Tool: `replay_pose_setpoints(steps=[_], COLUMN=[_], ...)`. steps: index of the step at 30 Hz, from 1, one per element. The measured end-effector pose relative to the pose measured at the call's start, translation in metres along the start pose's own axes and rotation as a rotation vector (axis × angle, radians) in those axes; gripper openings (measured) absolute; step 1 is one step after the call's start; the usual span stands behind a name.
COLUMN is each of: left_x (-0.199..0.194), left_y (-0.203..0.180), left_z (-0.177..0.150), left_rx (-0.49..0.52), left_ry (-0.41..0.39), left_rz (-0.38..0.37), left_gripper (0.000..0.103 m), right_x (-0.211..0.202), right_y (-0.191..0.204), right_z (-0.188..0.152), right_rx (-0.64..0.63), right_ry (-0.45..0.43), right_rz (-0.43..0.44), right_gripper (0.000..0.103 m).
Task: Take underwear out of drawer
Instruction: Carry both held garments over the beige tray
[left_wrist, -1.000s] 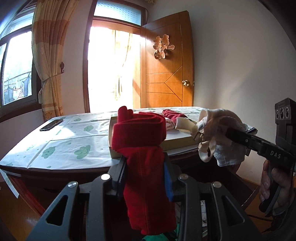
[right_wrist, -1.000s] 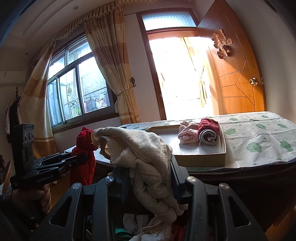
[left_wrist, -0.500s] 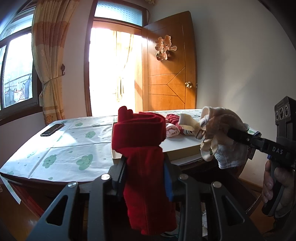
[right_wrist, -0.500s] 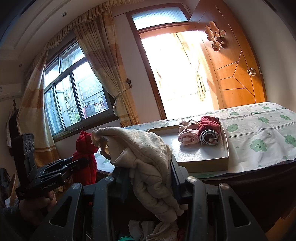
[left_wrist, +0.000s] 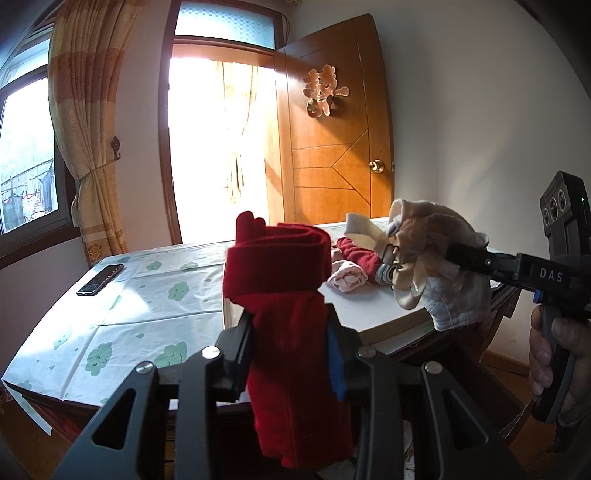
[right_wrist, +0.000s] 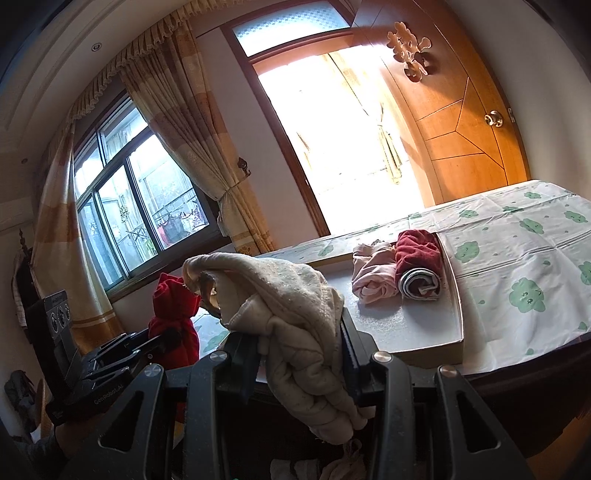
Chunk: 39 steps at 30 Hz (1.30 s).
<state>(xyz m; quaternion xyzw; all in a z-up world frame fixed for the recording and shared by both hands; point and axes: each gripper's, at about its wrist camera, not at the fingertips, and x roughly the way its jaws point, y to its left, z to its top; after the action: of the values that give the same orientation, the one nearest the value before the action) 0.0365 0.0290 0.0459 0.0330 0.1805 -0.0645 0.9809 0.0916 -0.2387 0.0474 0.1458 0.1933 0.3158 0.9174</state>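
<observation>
My left gripper (left_wrist: 290, 332) is shut on red underwear (left_wrist: 284, 280), held upright in front of the table; it also shows at the left of the right wrist view (right_wrist: 173, 317). My right gripper (right_wrist: 299, 347) is shut on cream underwear (right_wrist: 280, 295), which also shows at the right of the left wrist view (left_wrist: 432, 254). A shallow tray (right_wrist: 417, 347) on the table holds a rolled pink piece (right_wrist: 373, 273) and a rolled dark red piece (right_wrist: 419, 262). Loose garments show at the bottom edge of the right wrist view (right_wrist: 332, 469); the drawer itself is hidden.
The table (left_wrist: 122, 306) has a white cloth with green cloud prints. A dark phone (left_wrist: 99, 280) lies at its far left. An open wooden door (left_wrist: 332, 147), a bright doorway and a curtained window (right_wrist: 147, 206) stand behind. The person's hand (left_wrist: 554, 369) grips the right handle.
Both grippers have risen and moved closer to the table with their garments still held. The table top and tray now sit lower in both views.
</observation>
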Motion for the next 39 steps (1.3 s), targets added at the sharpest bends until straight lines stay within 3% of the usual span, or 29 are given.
replay_pose_setpoints(steps=[5, 20, 31, 39], left_x=[0.018, 0.114, 0.179, 0.225], left_y=[0.002, 0.026, 0.044, 0.058], left_z=[0.020, 0.057, 0.074, 0.073], left_rx=[0.028, 0.029, 0.016, -0.052], left_ry=[0.010, 0.159, 0.255, 0.345], left_rz=[0.005, -0.010, -0.009, -0.022], left_gripper=[0.033, 0.033, 0.033, 0.033], right_x=[0.023, 0.114, 0.175, 0.216], right_y=[-0.004, -0.016, -0.021, -0.028], right_z=[0.021, 0.076, 0.091, 0.095], right_rx=[0.022, 0.071, 0.105, 0.151], right_ry=[0.024, 0.132, 0.210, 0.247], right_rz=[-0.037, -0.162, -0.217, -0.278], right_gripper=[0.040, 0.041, 0.043, 0.043])
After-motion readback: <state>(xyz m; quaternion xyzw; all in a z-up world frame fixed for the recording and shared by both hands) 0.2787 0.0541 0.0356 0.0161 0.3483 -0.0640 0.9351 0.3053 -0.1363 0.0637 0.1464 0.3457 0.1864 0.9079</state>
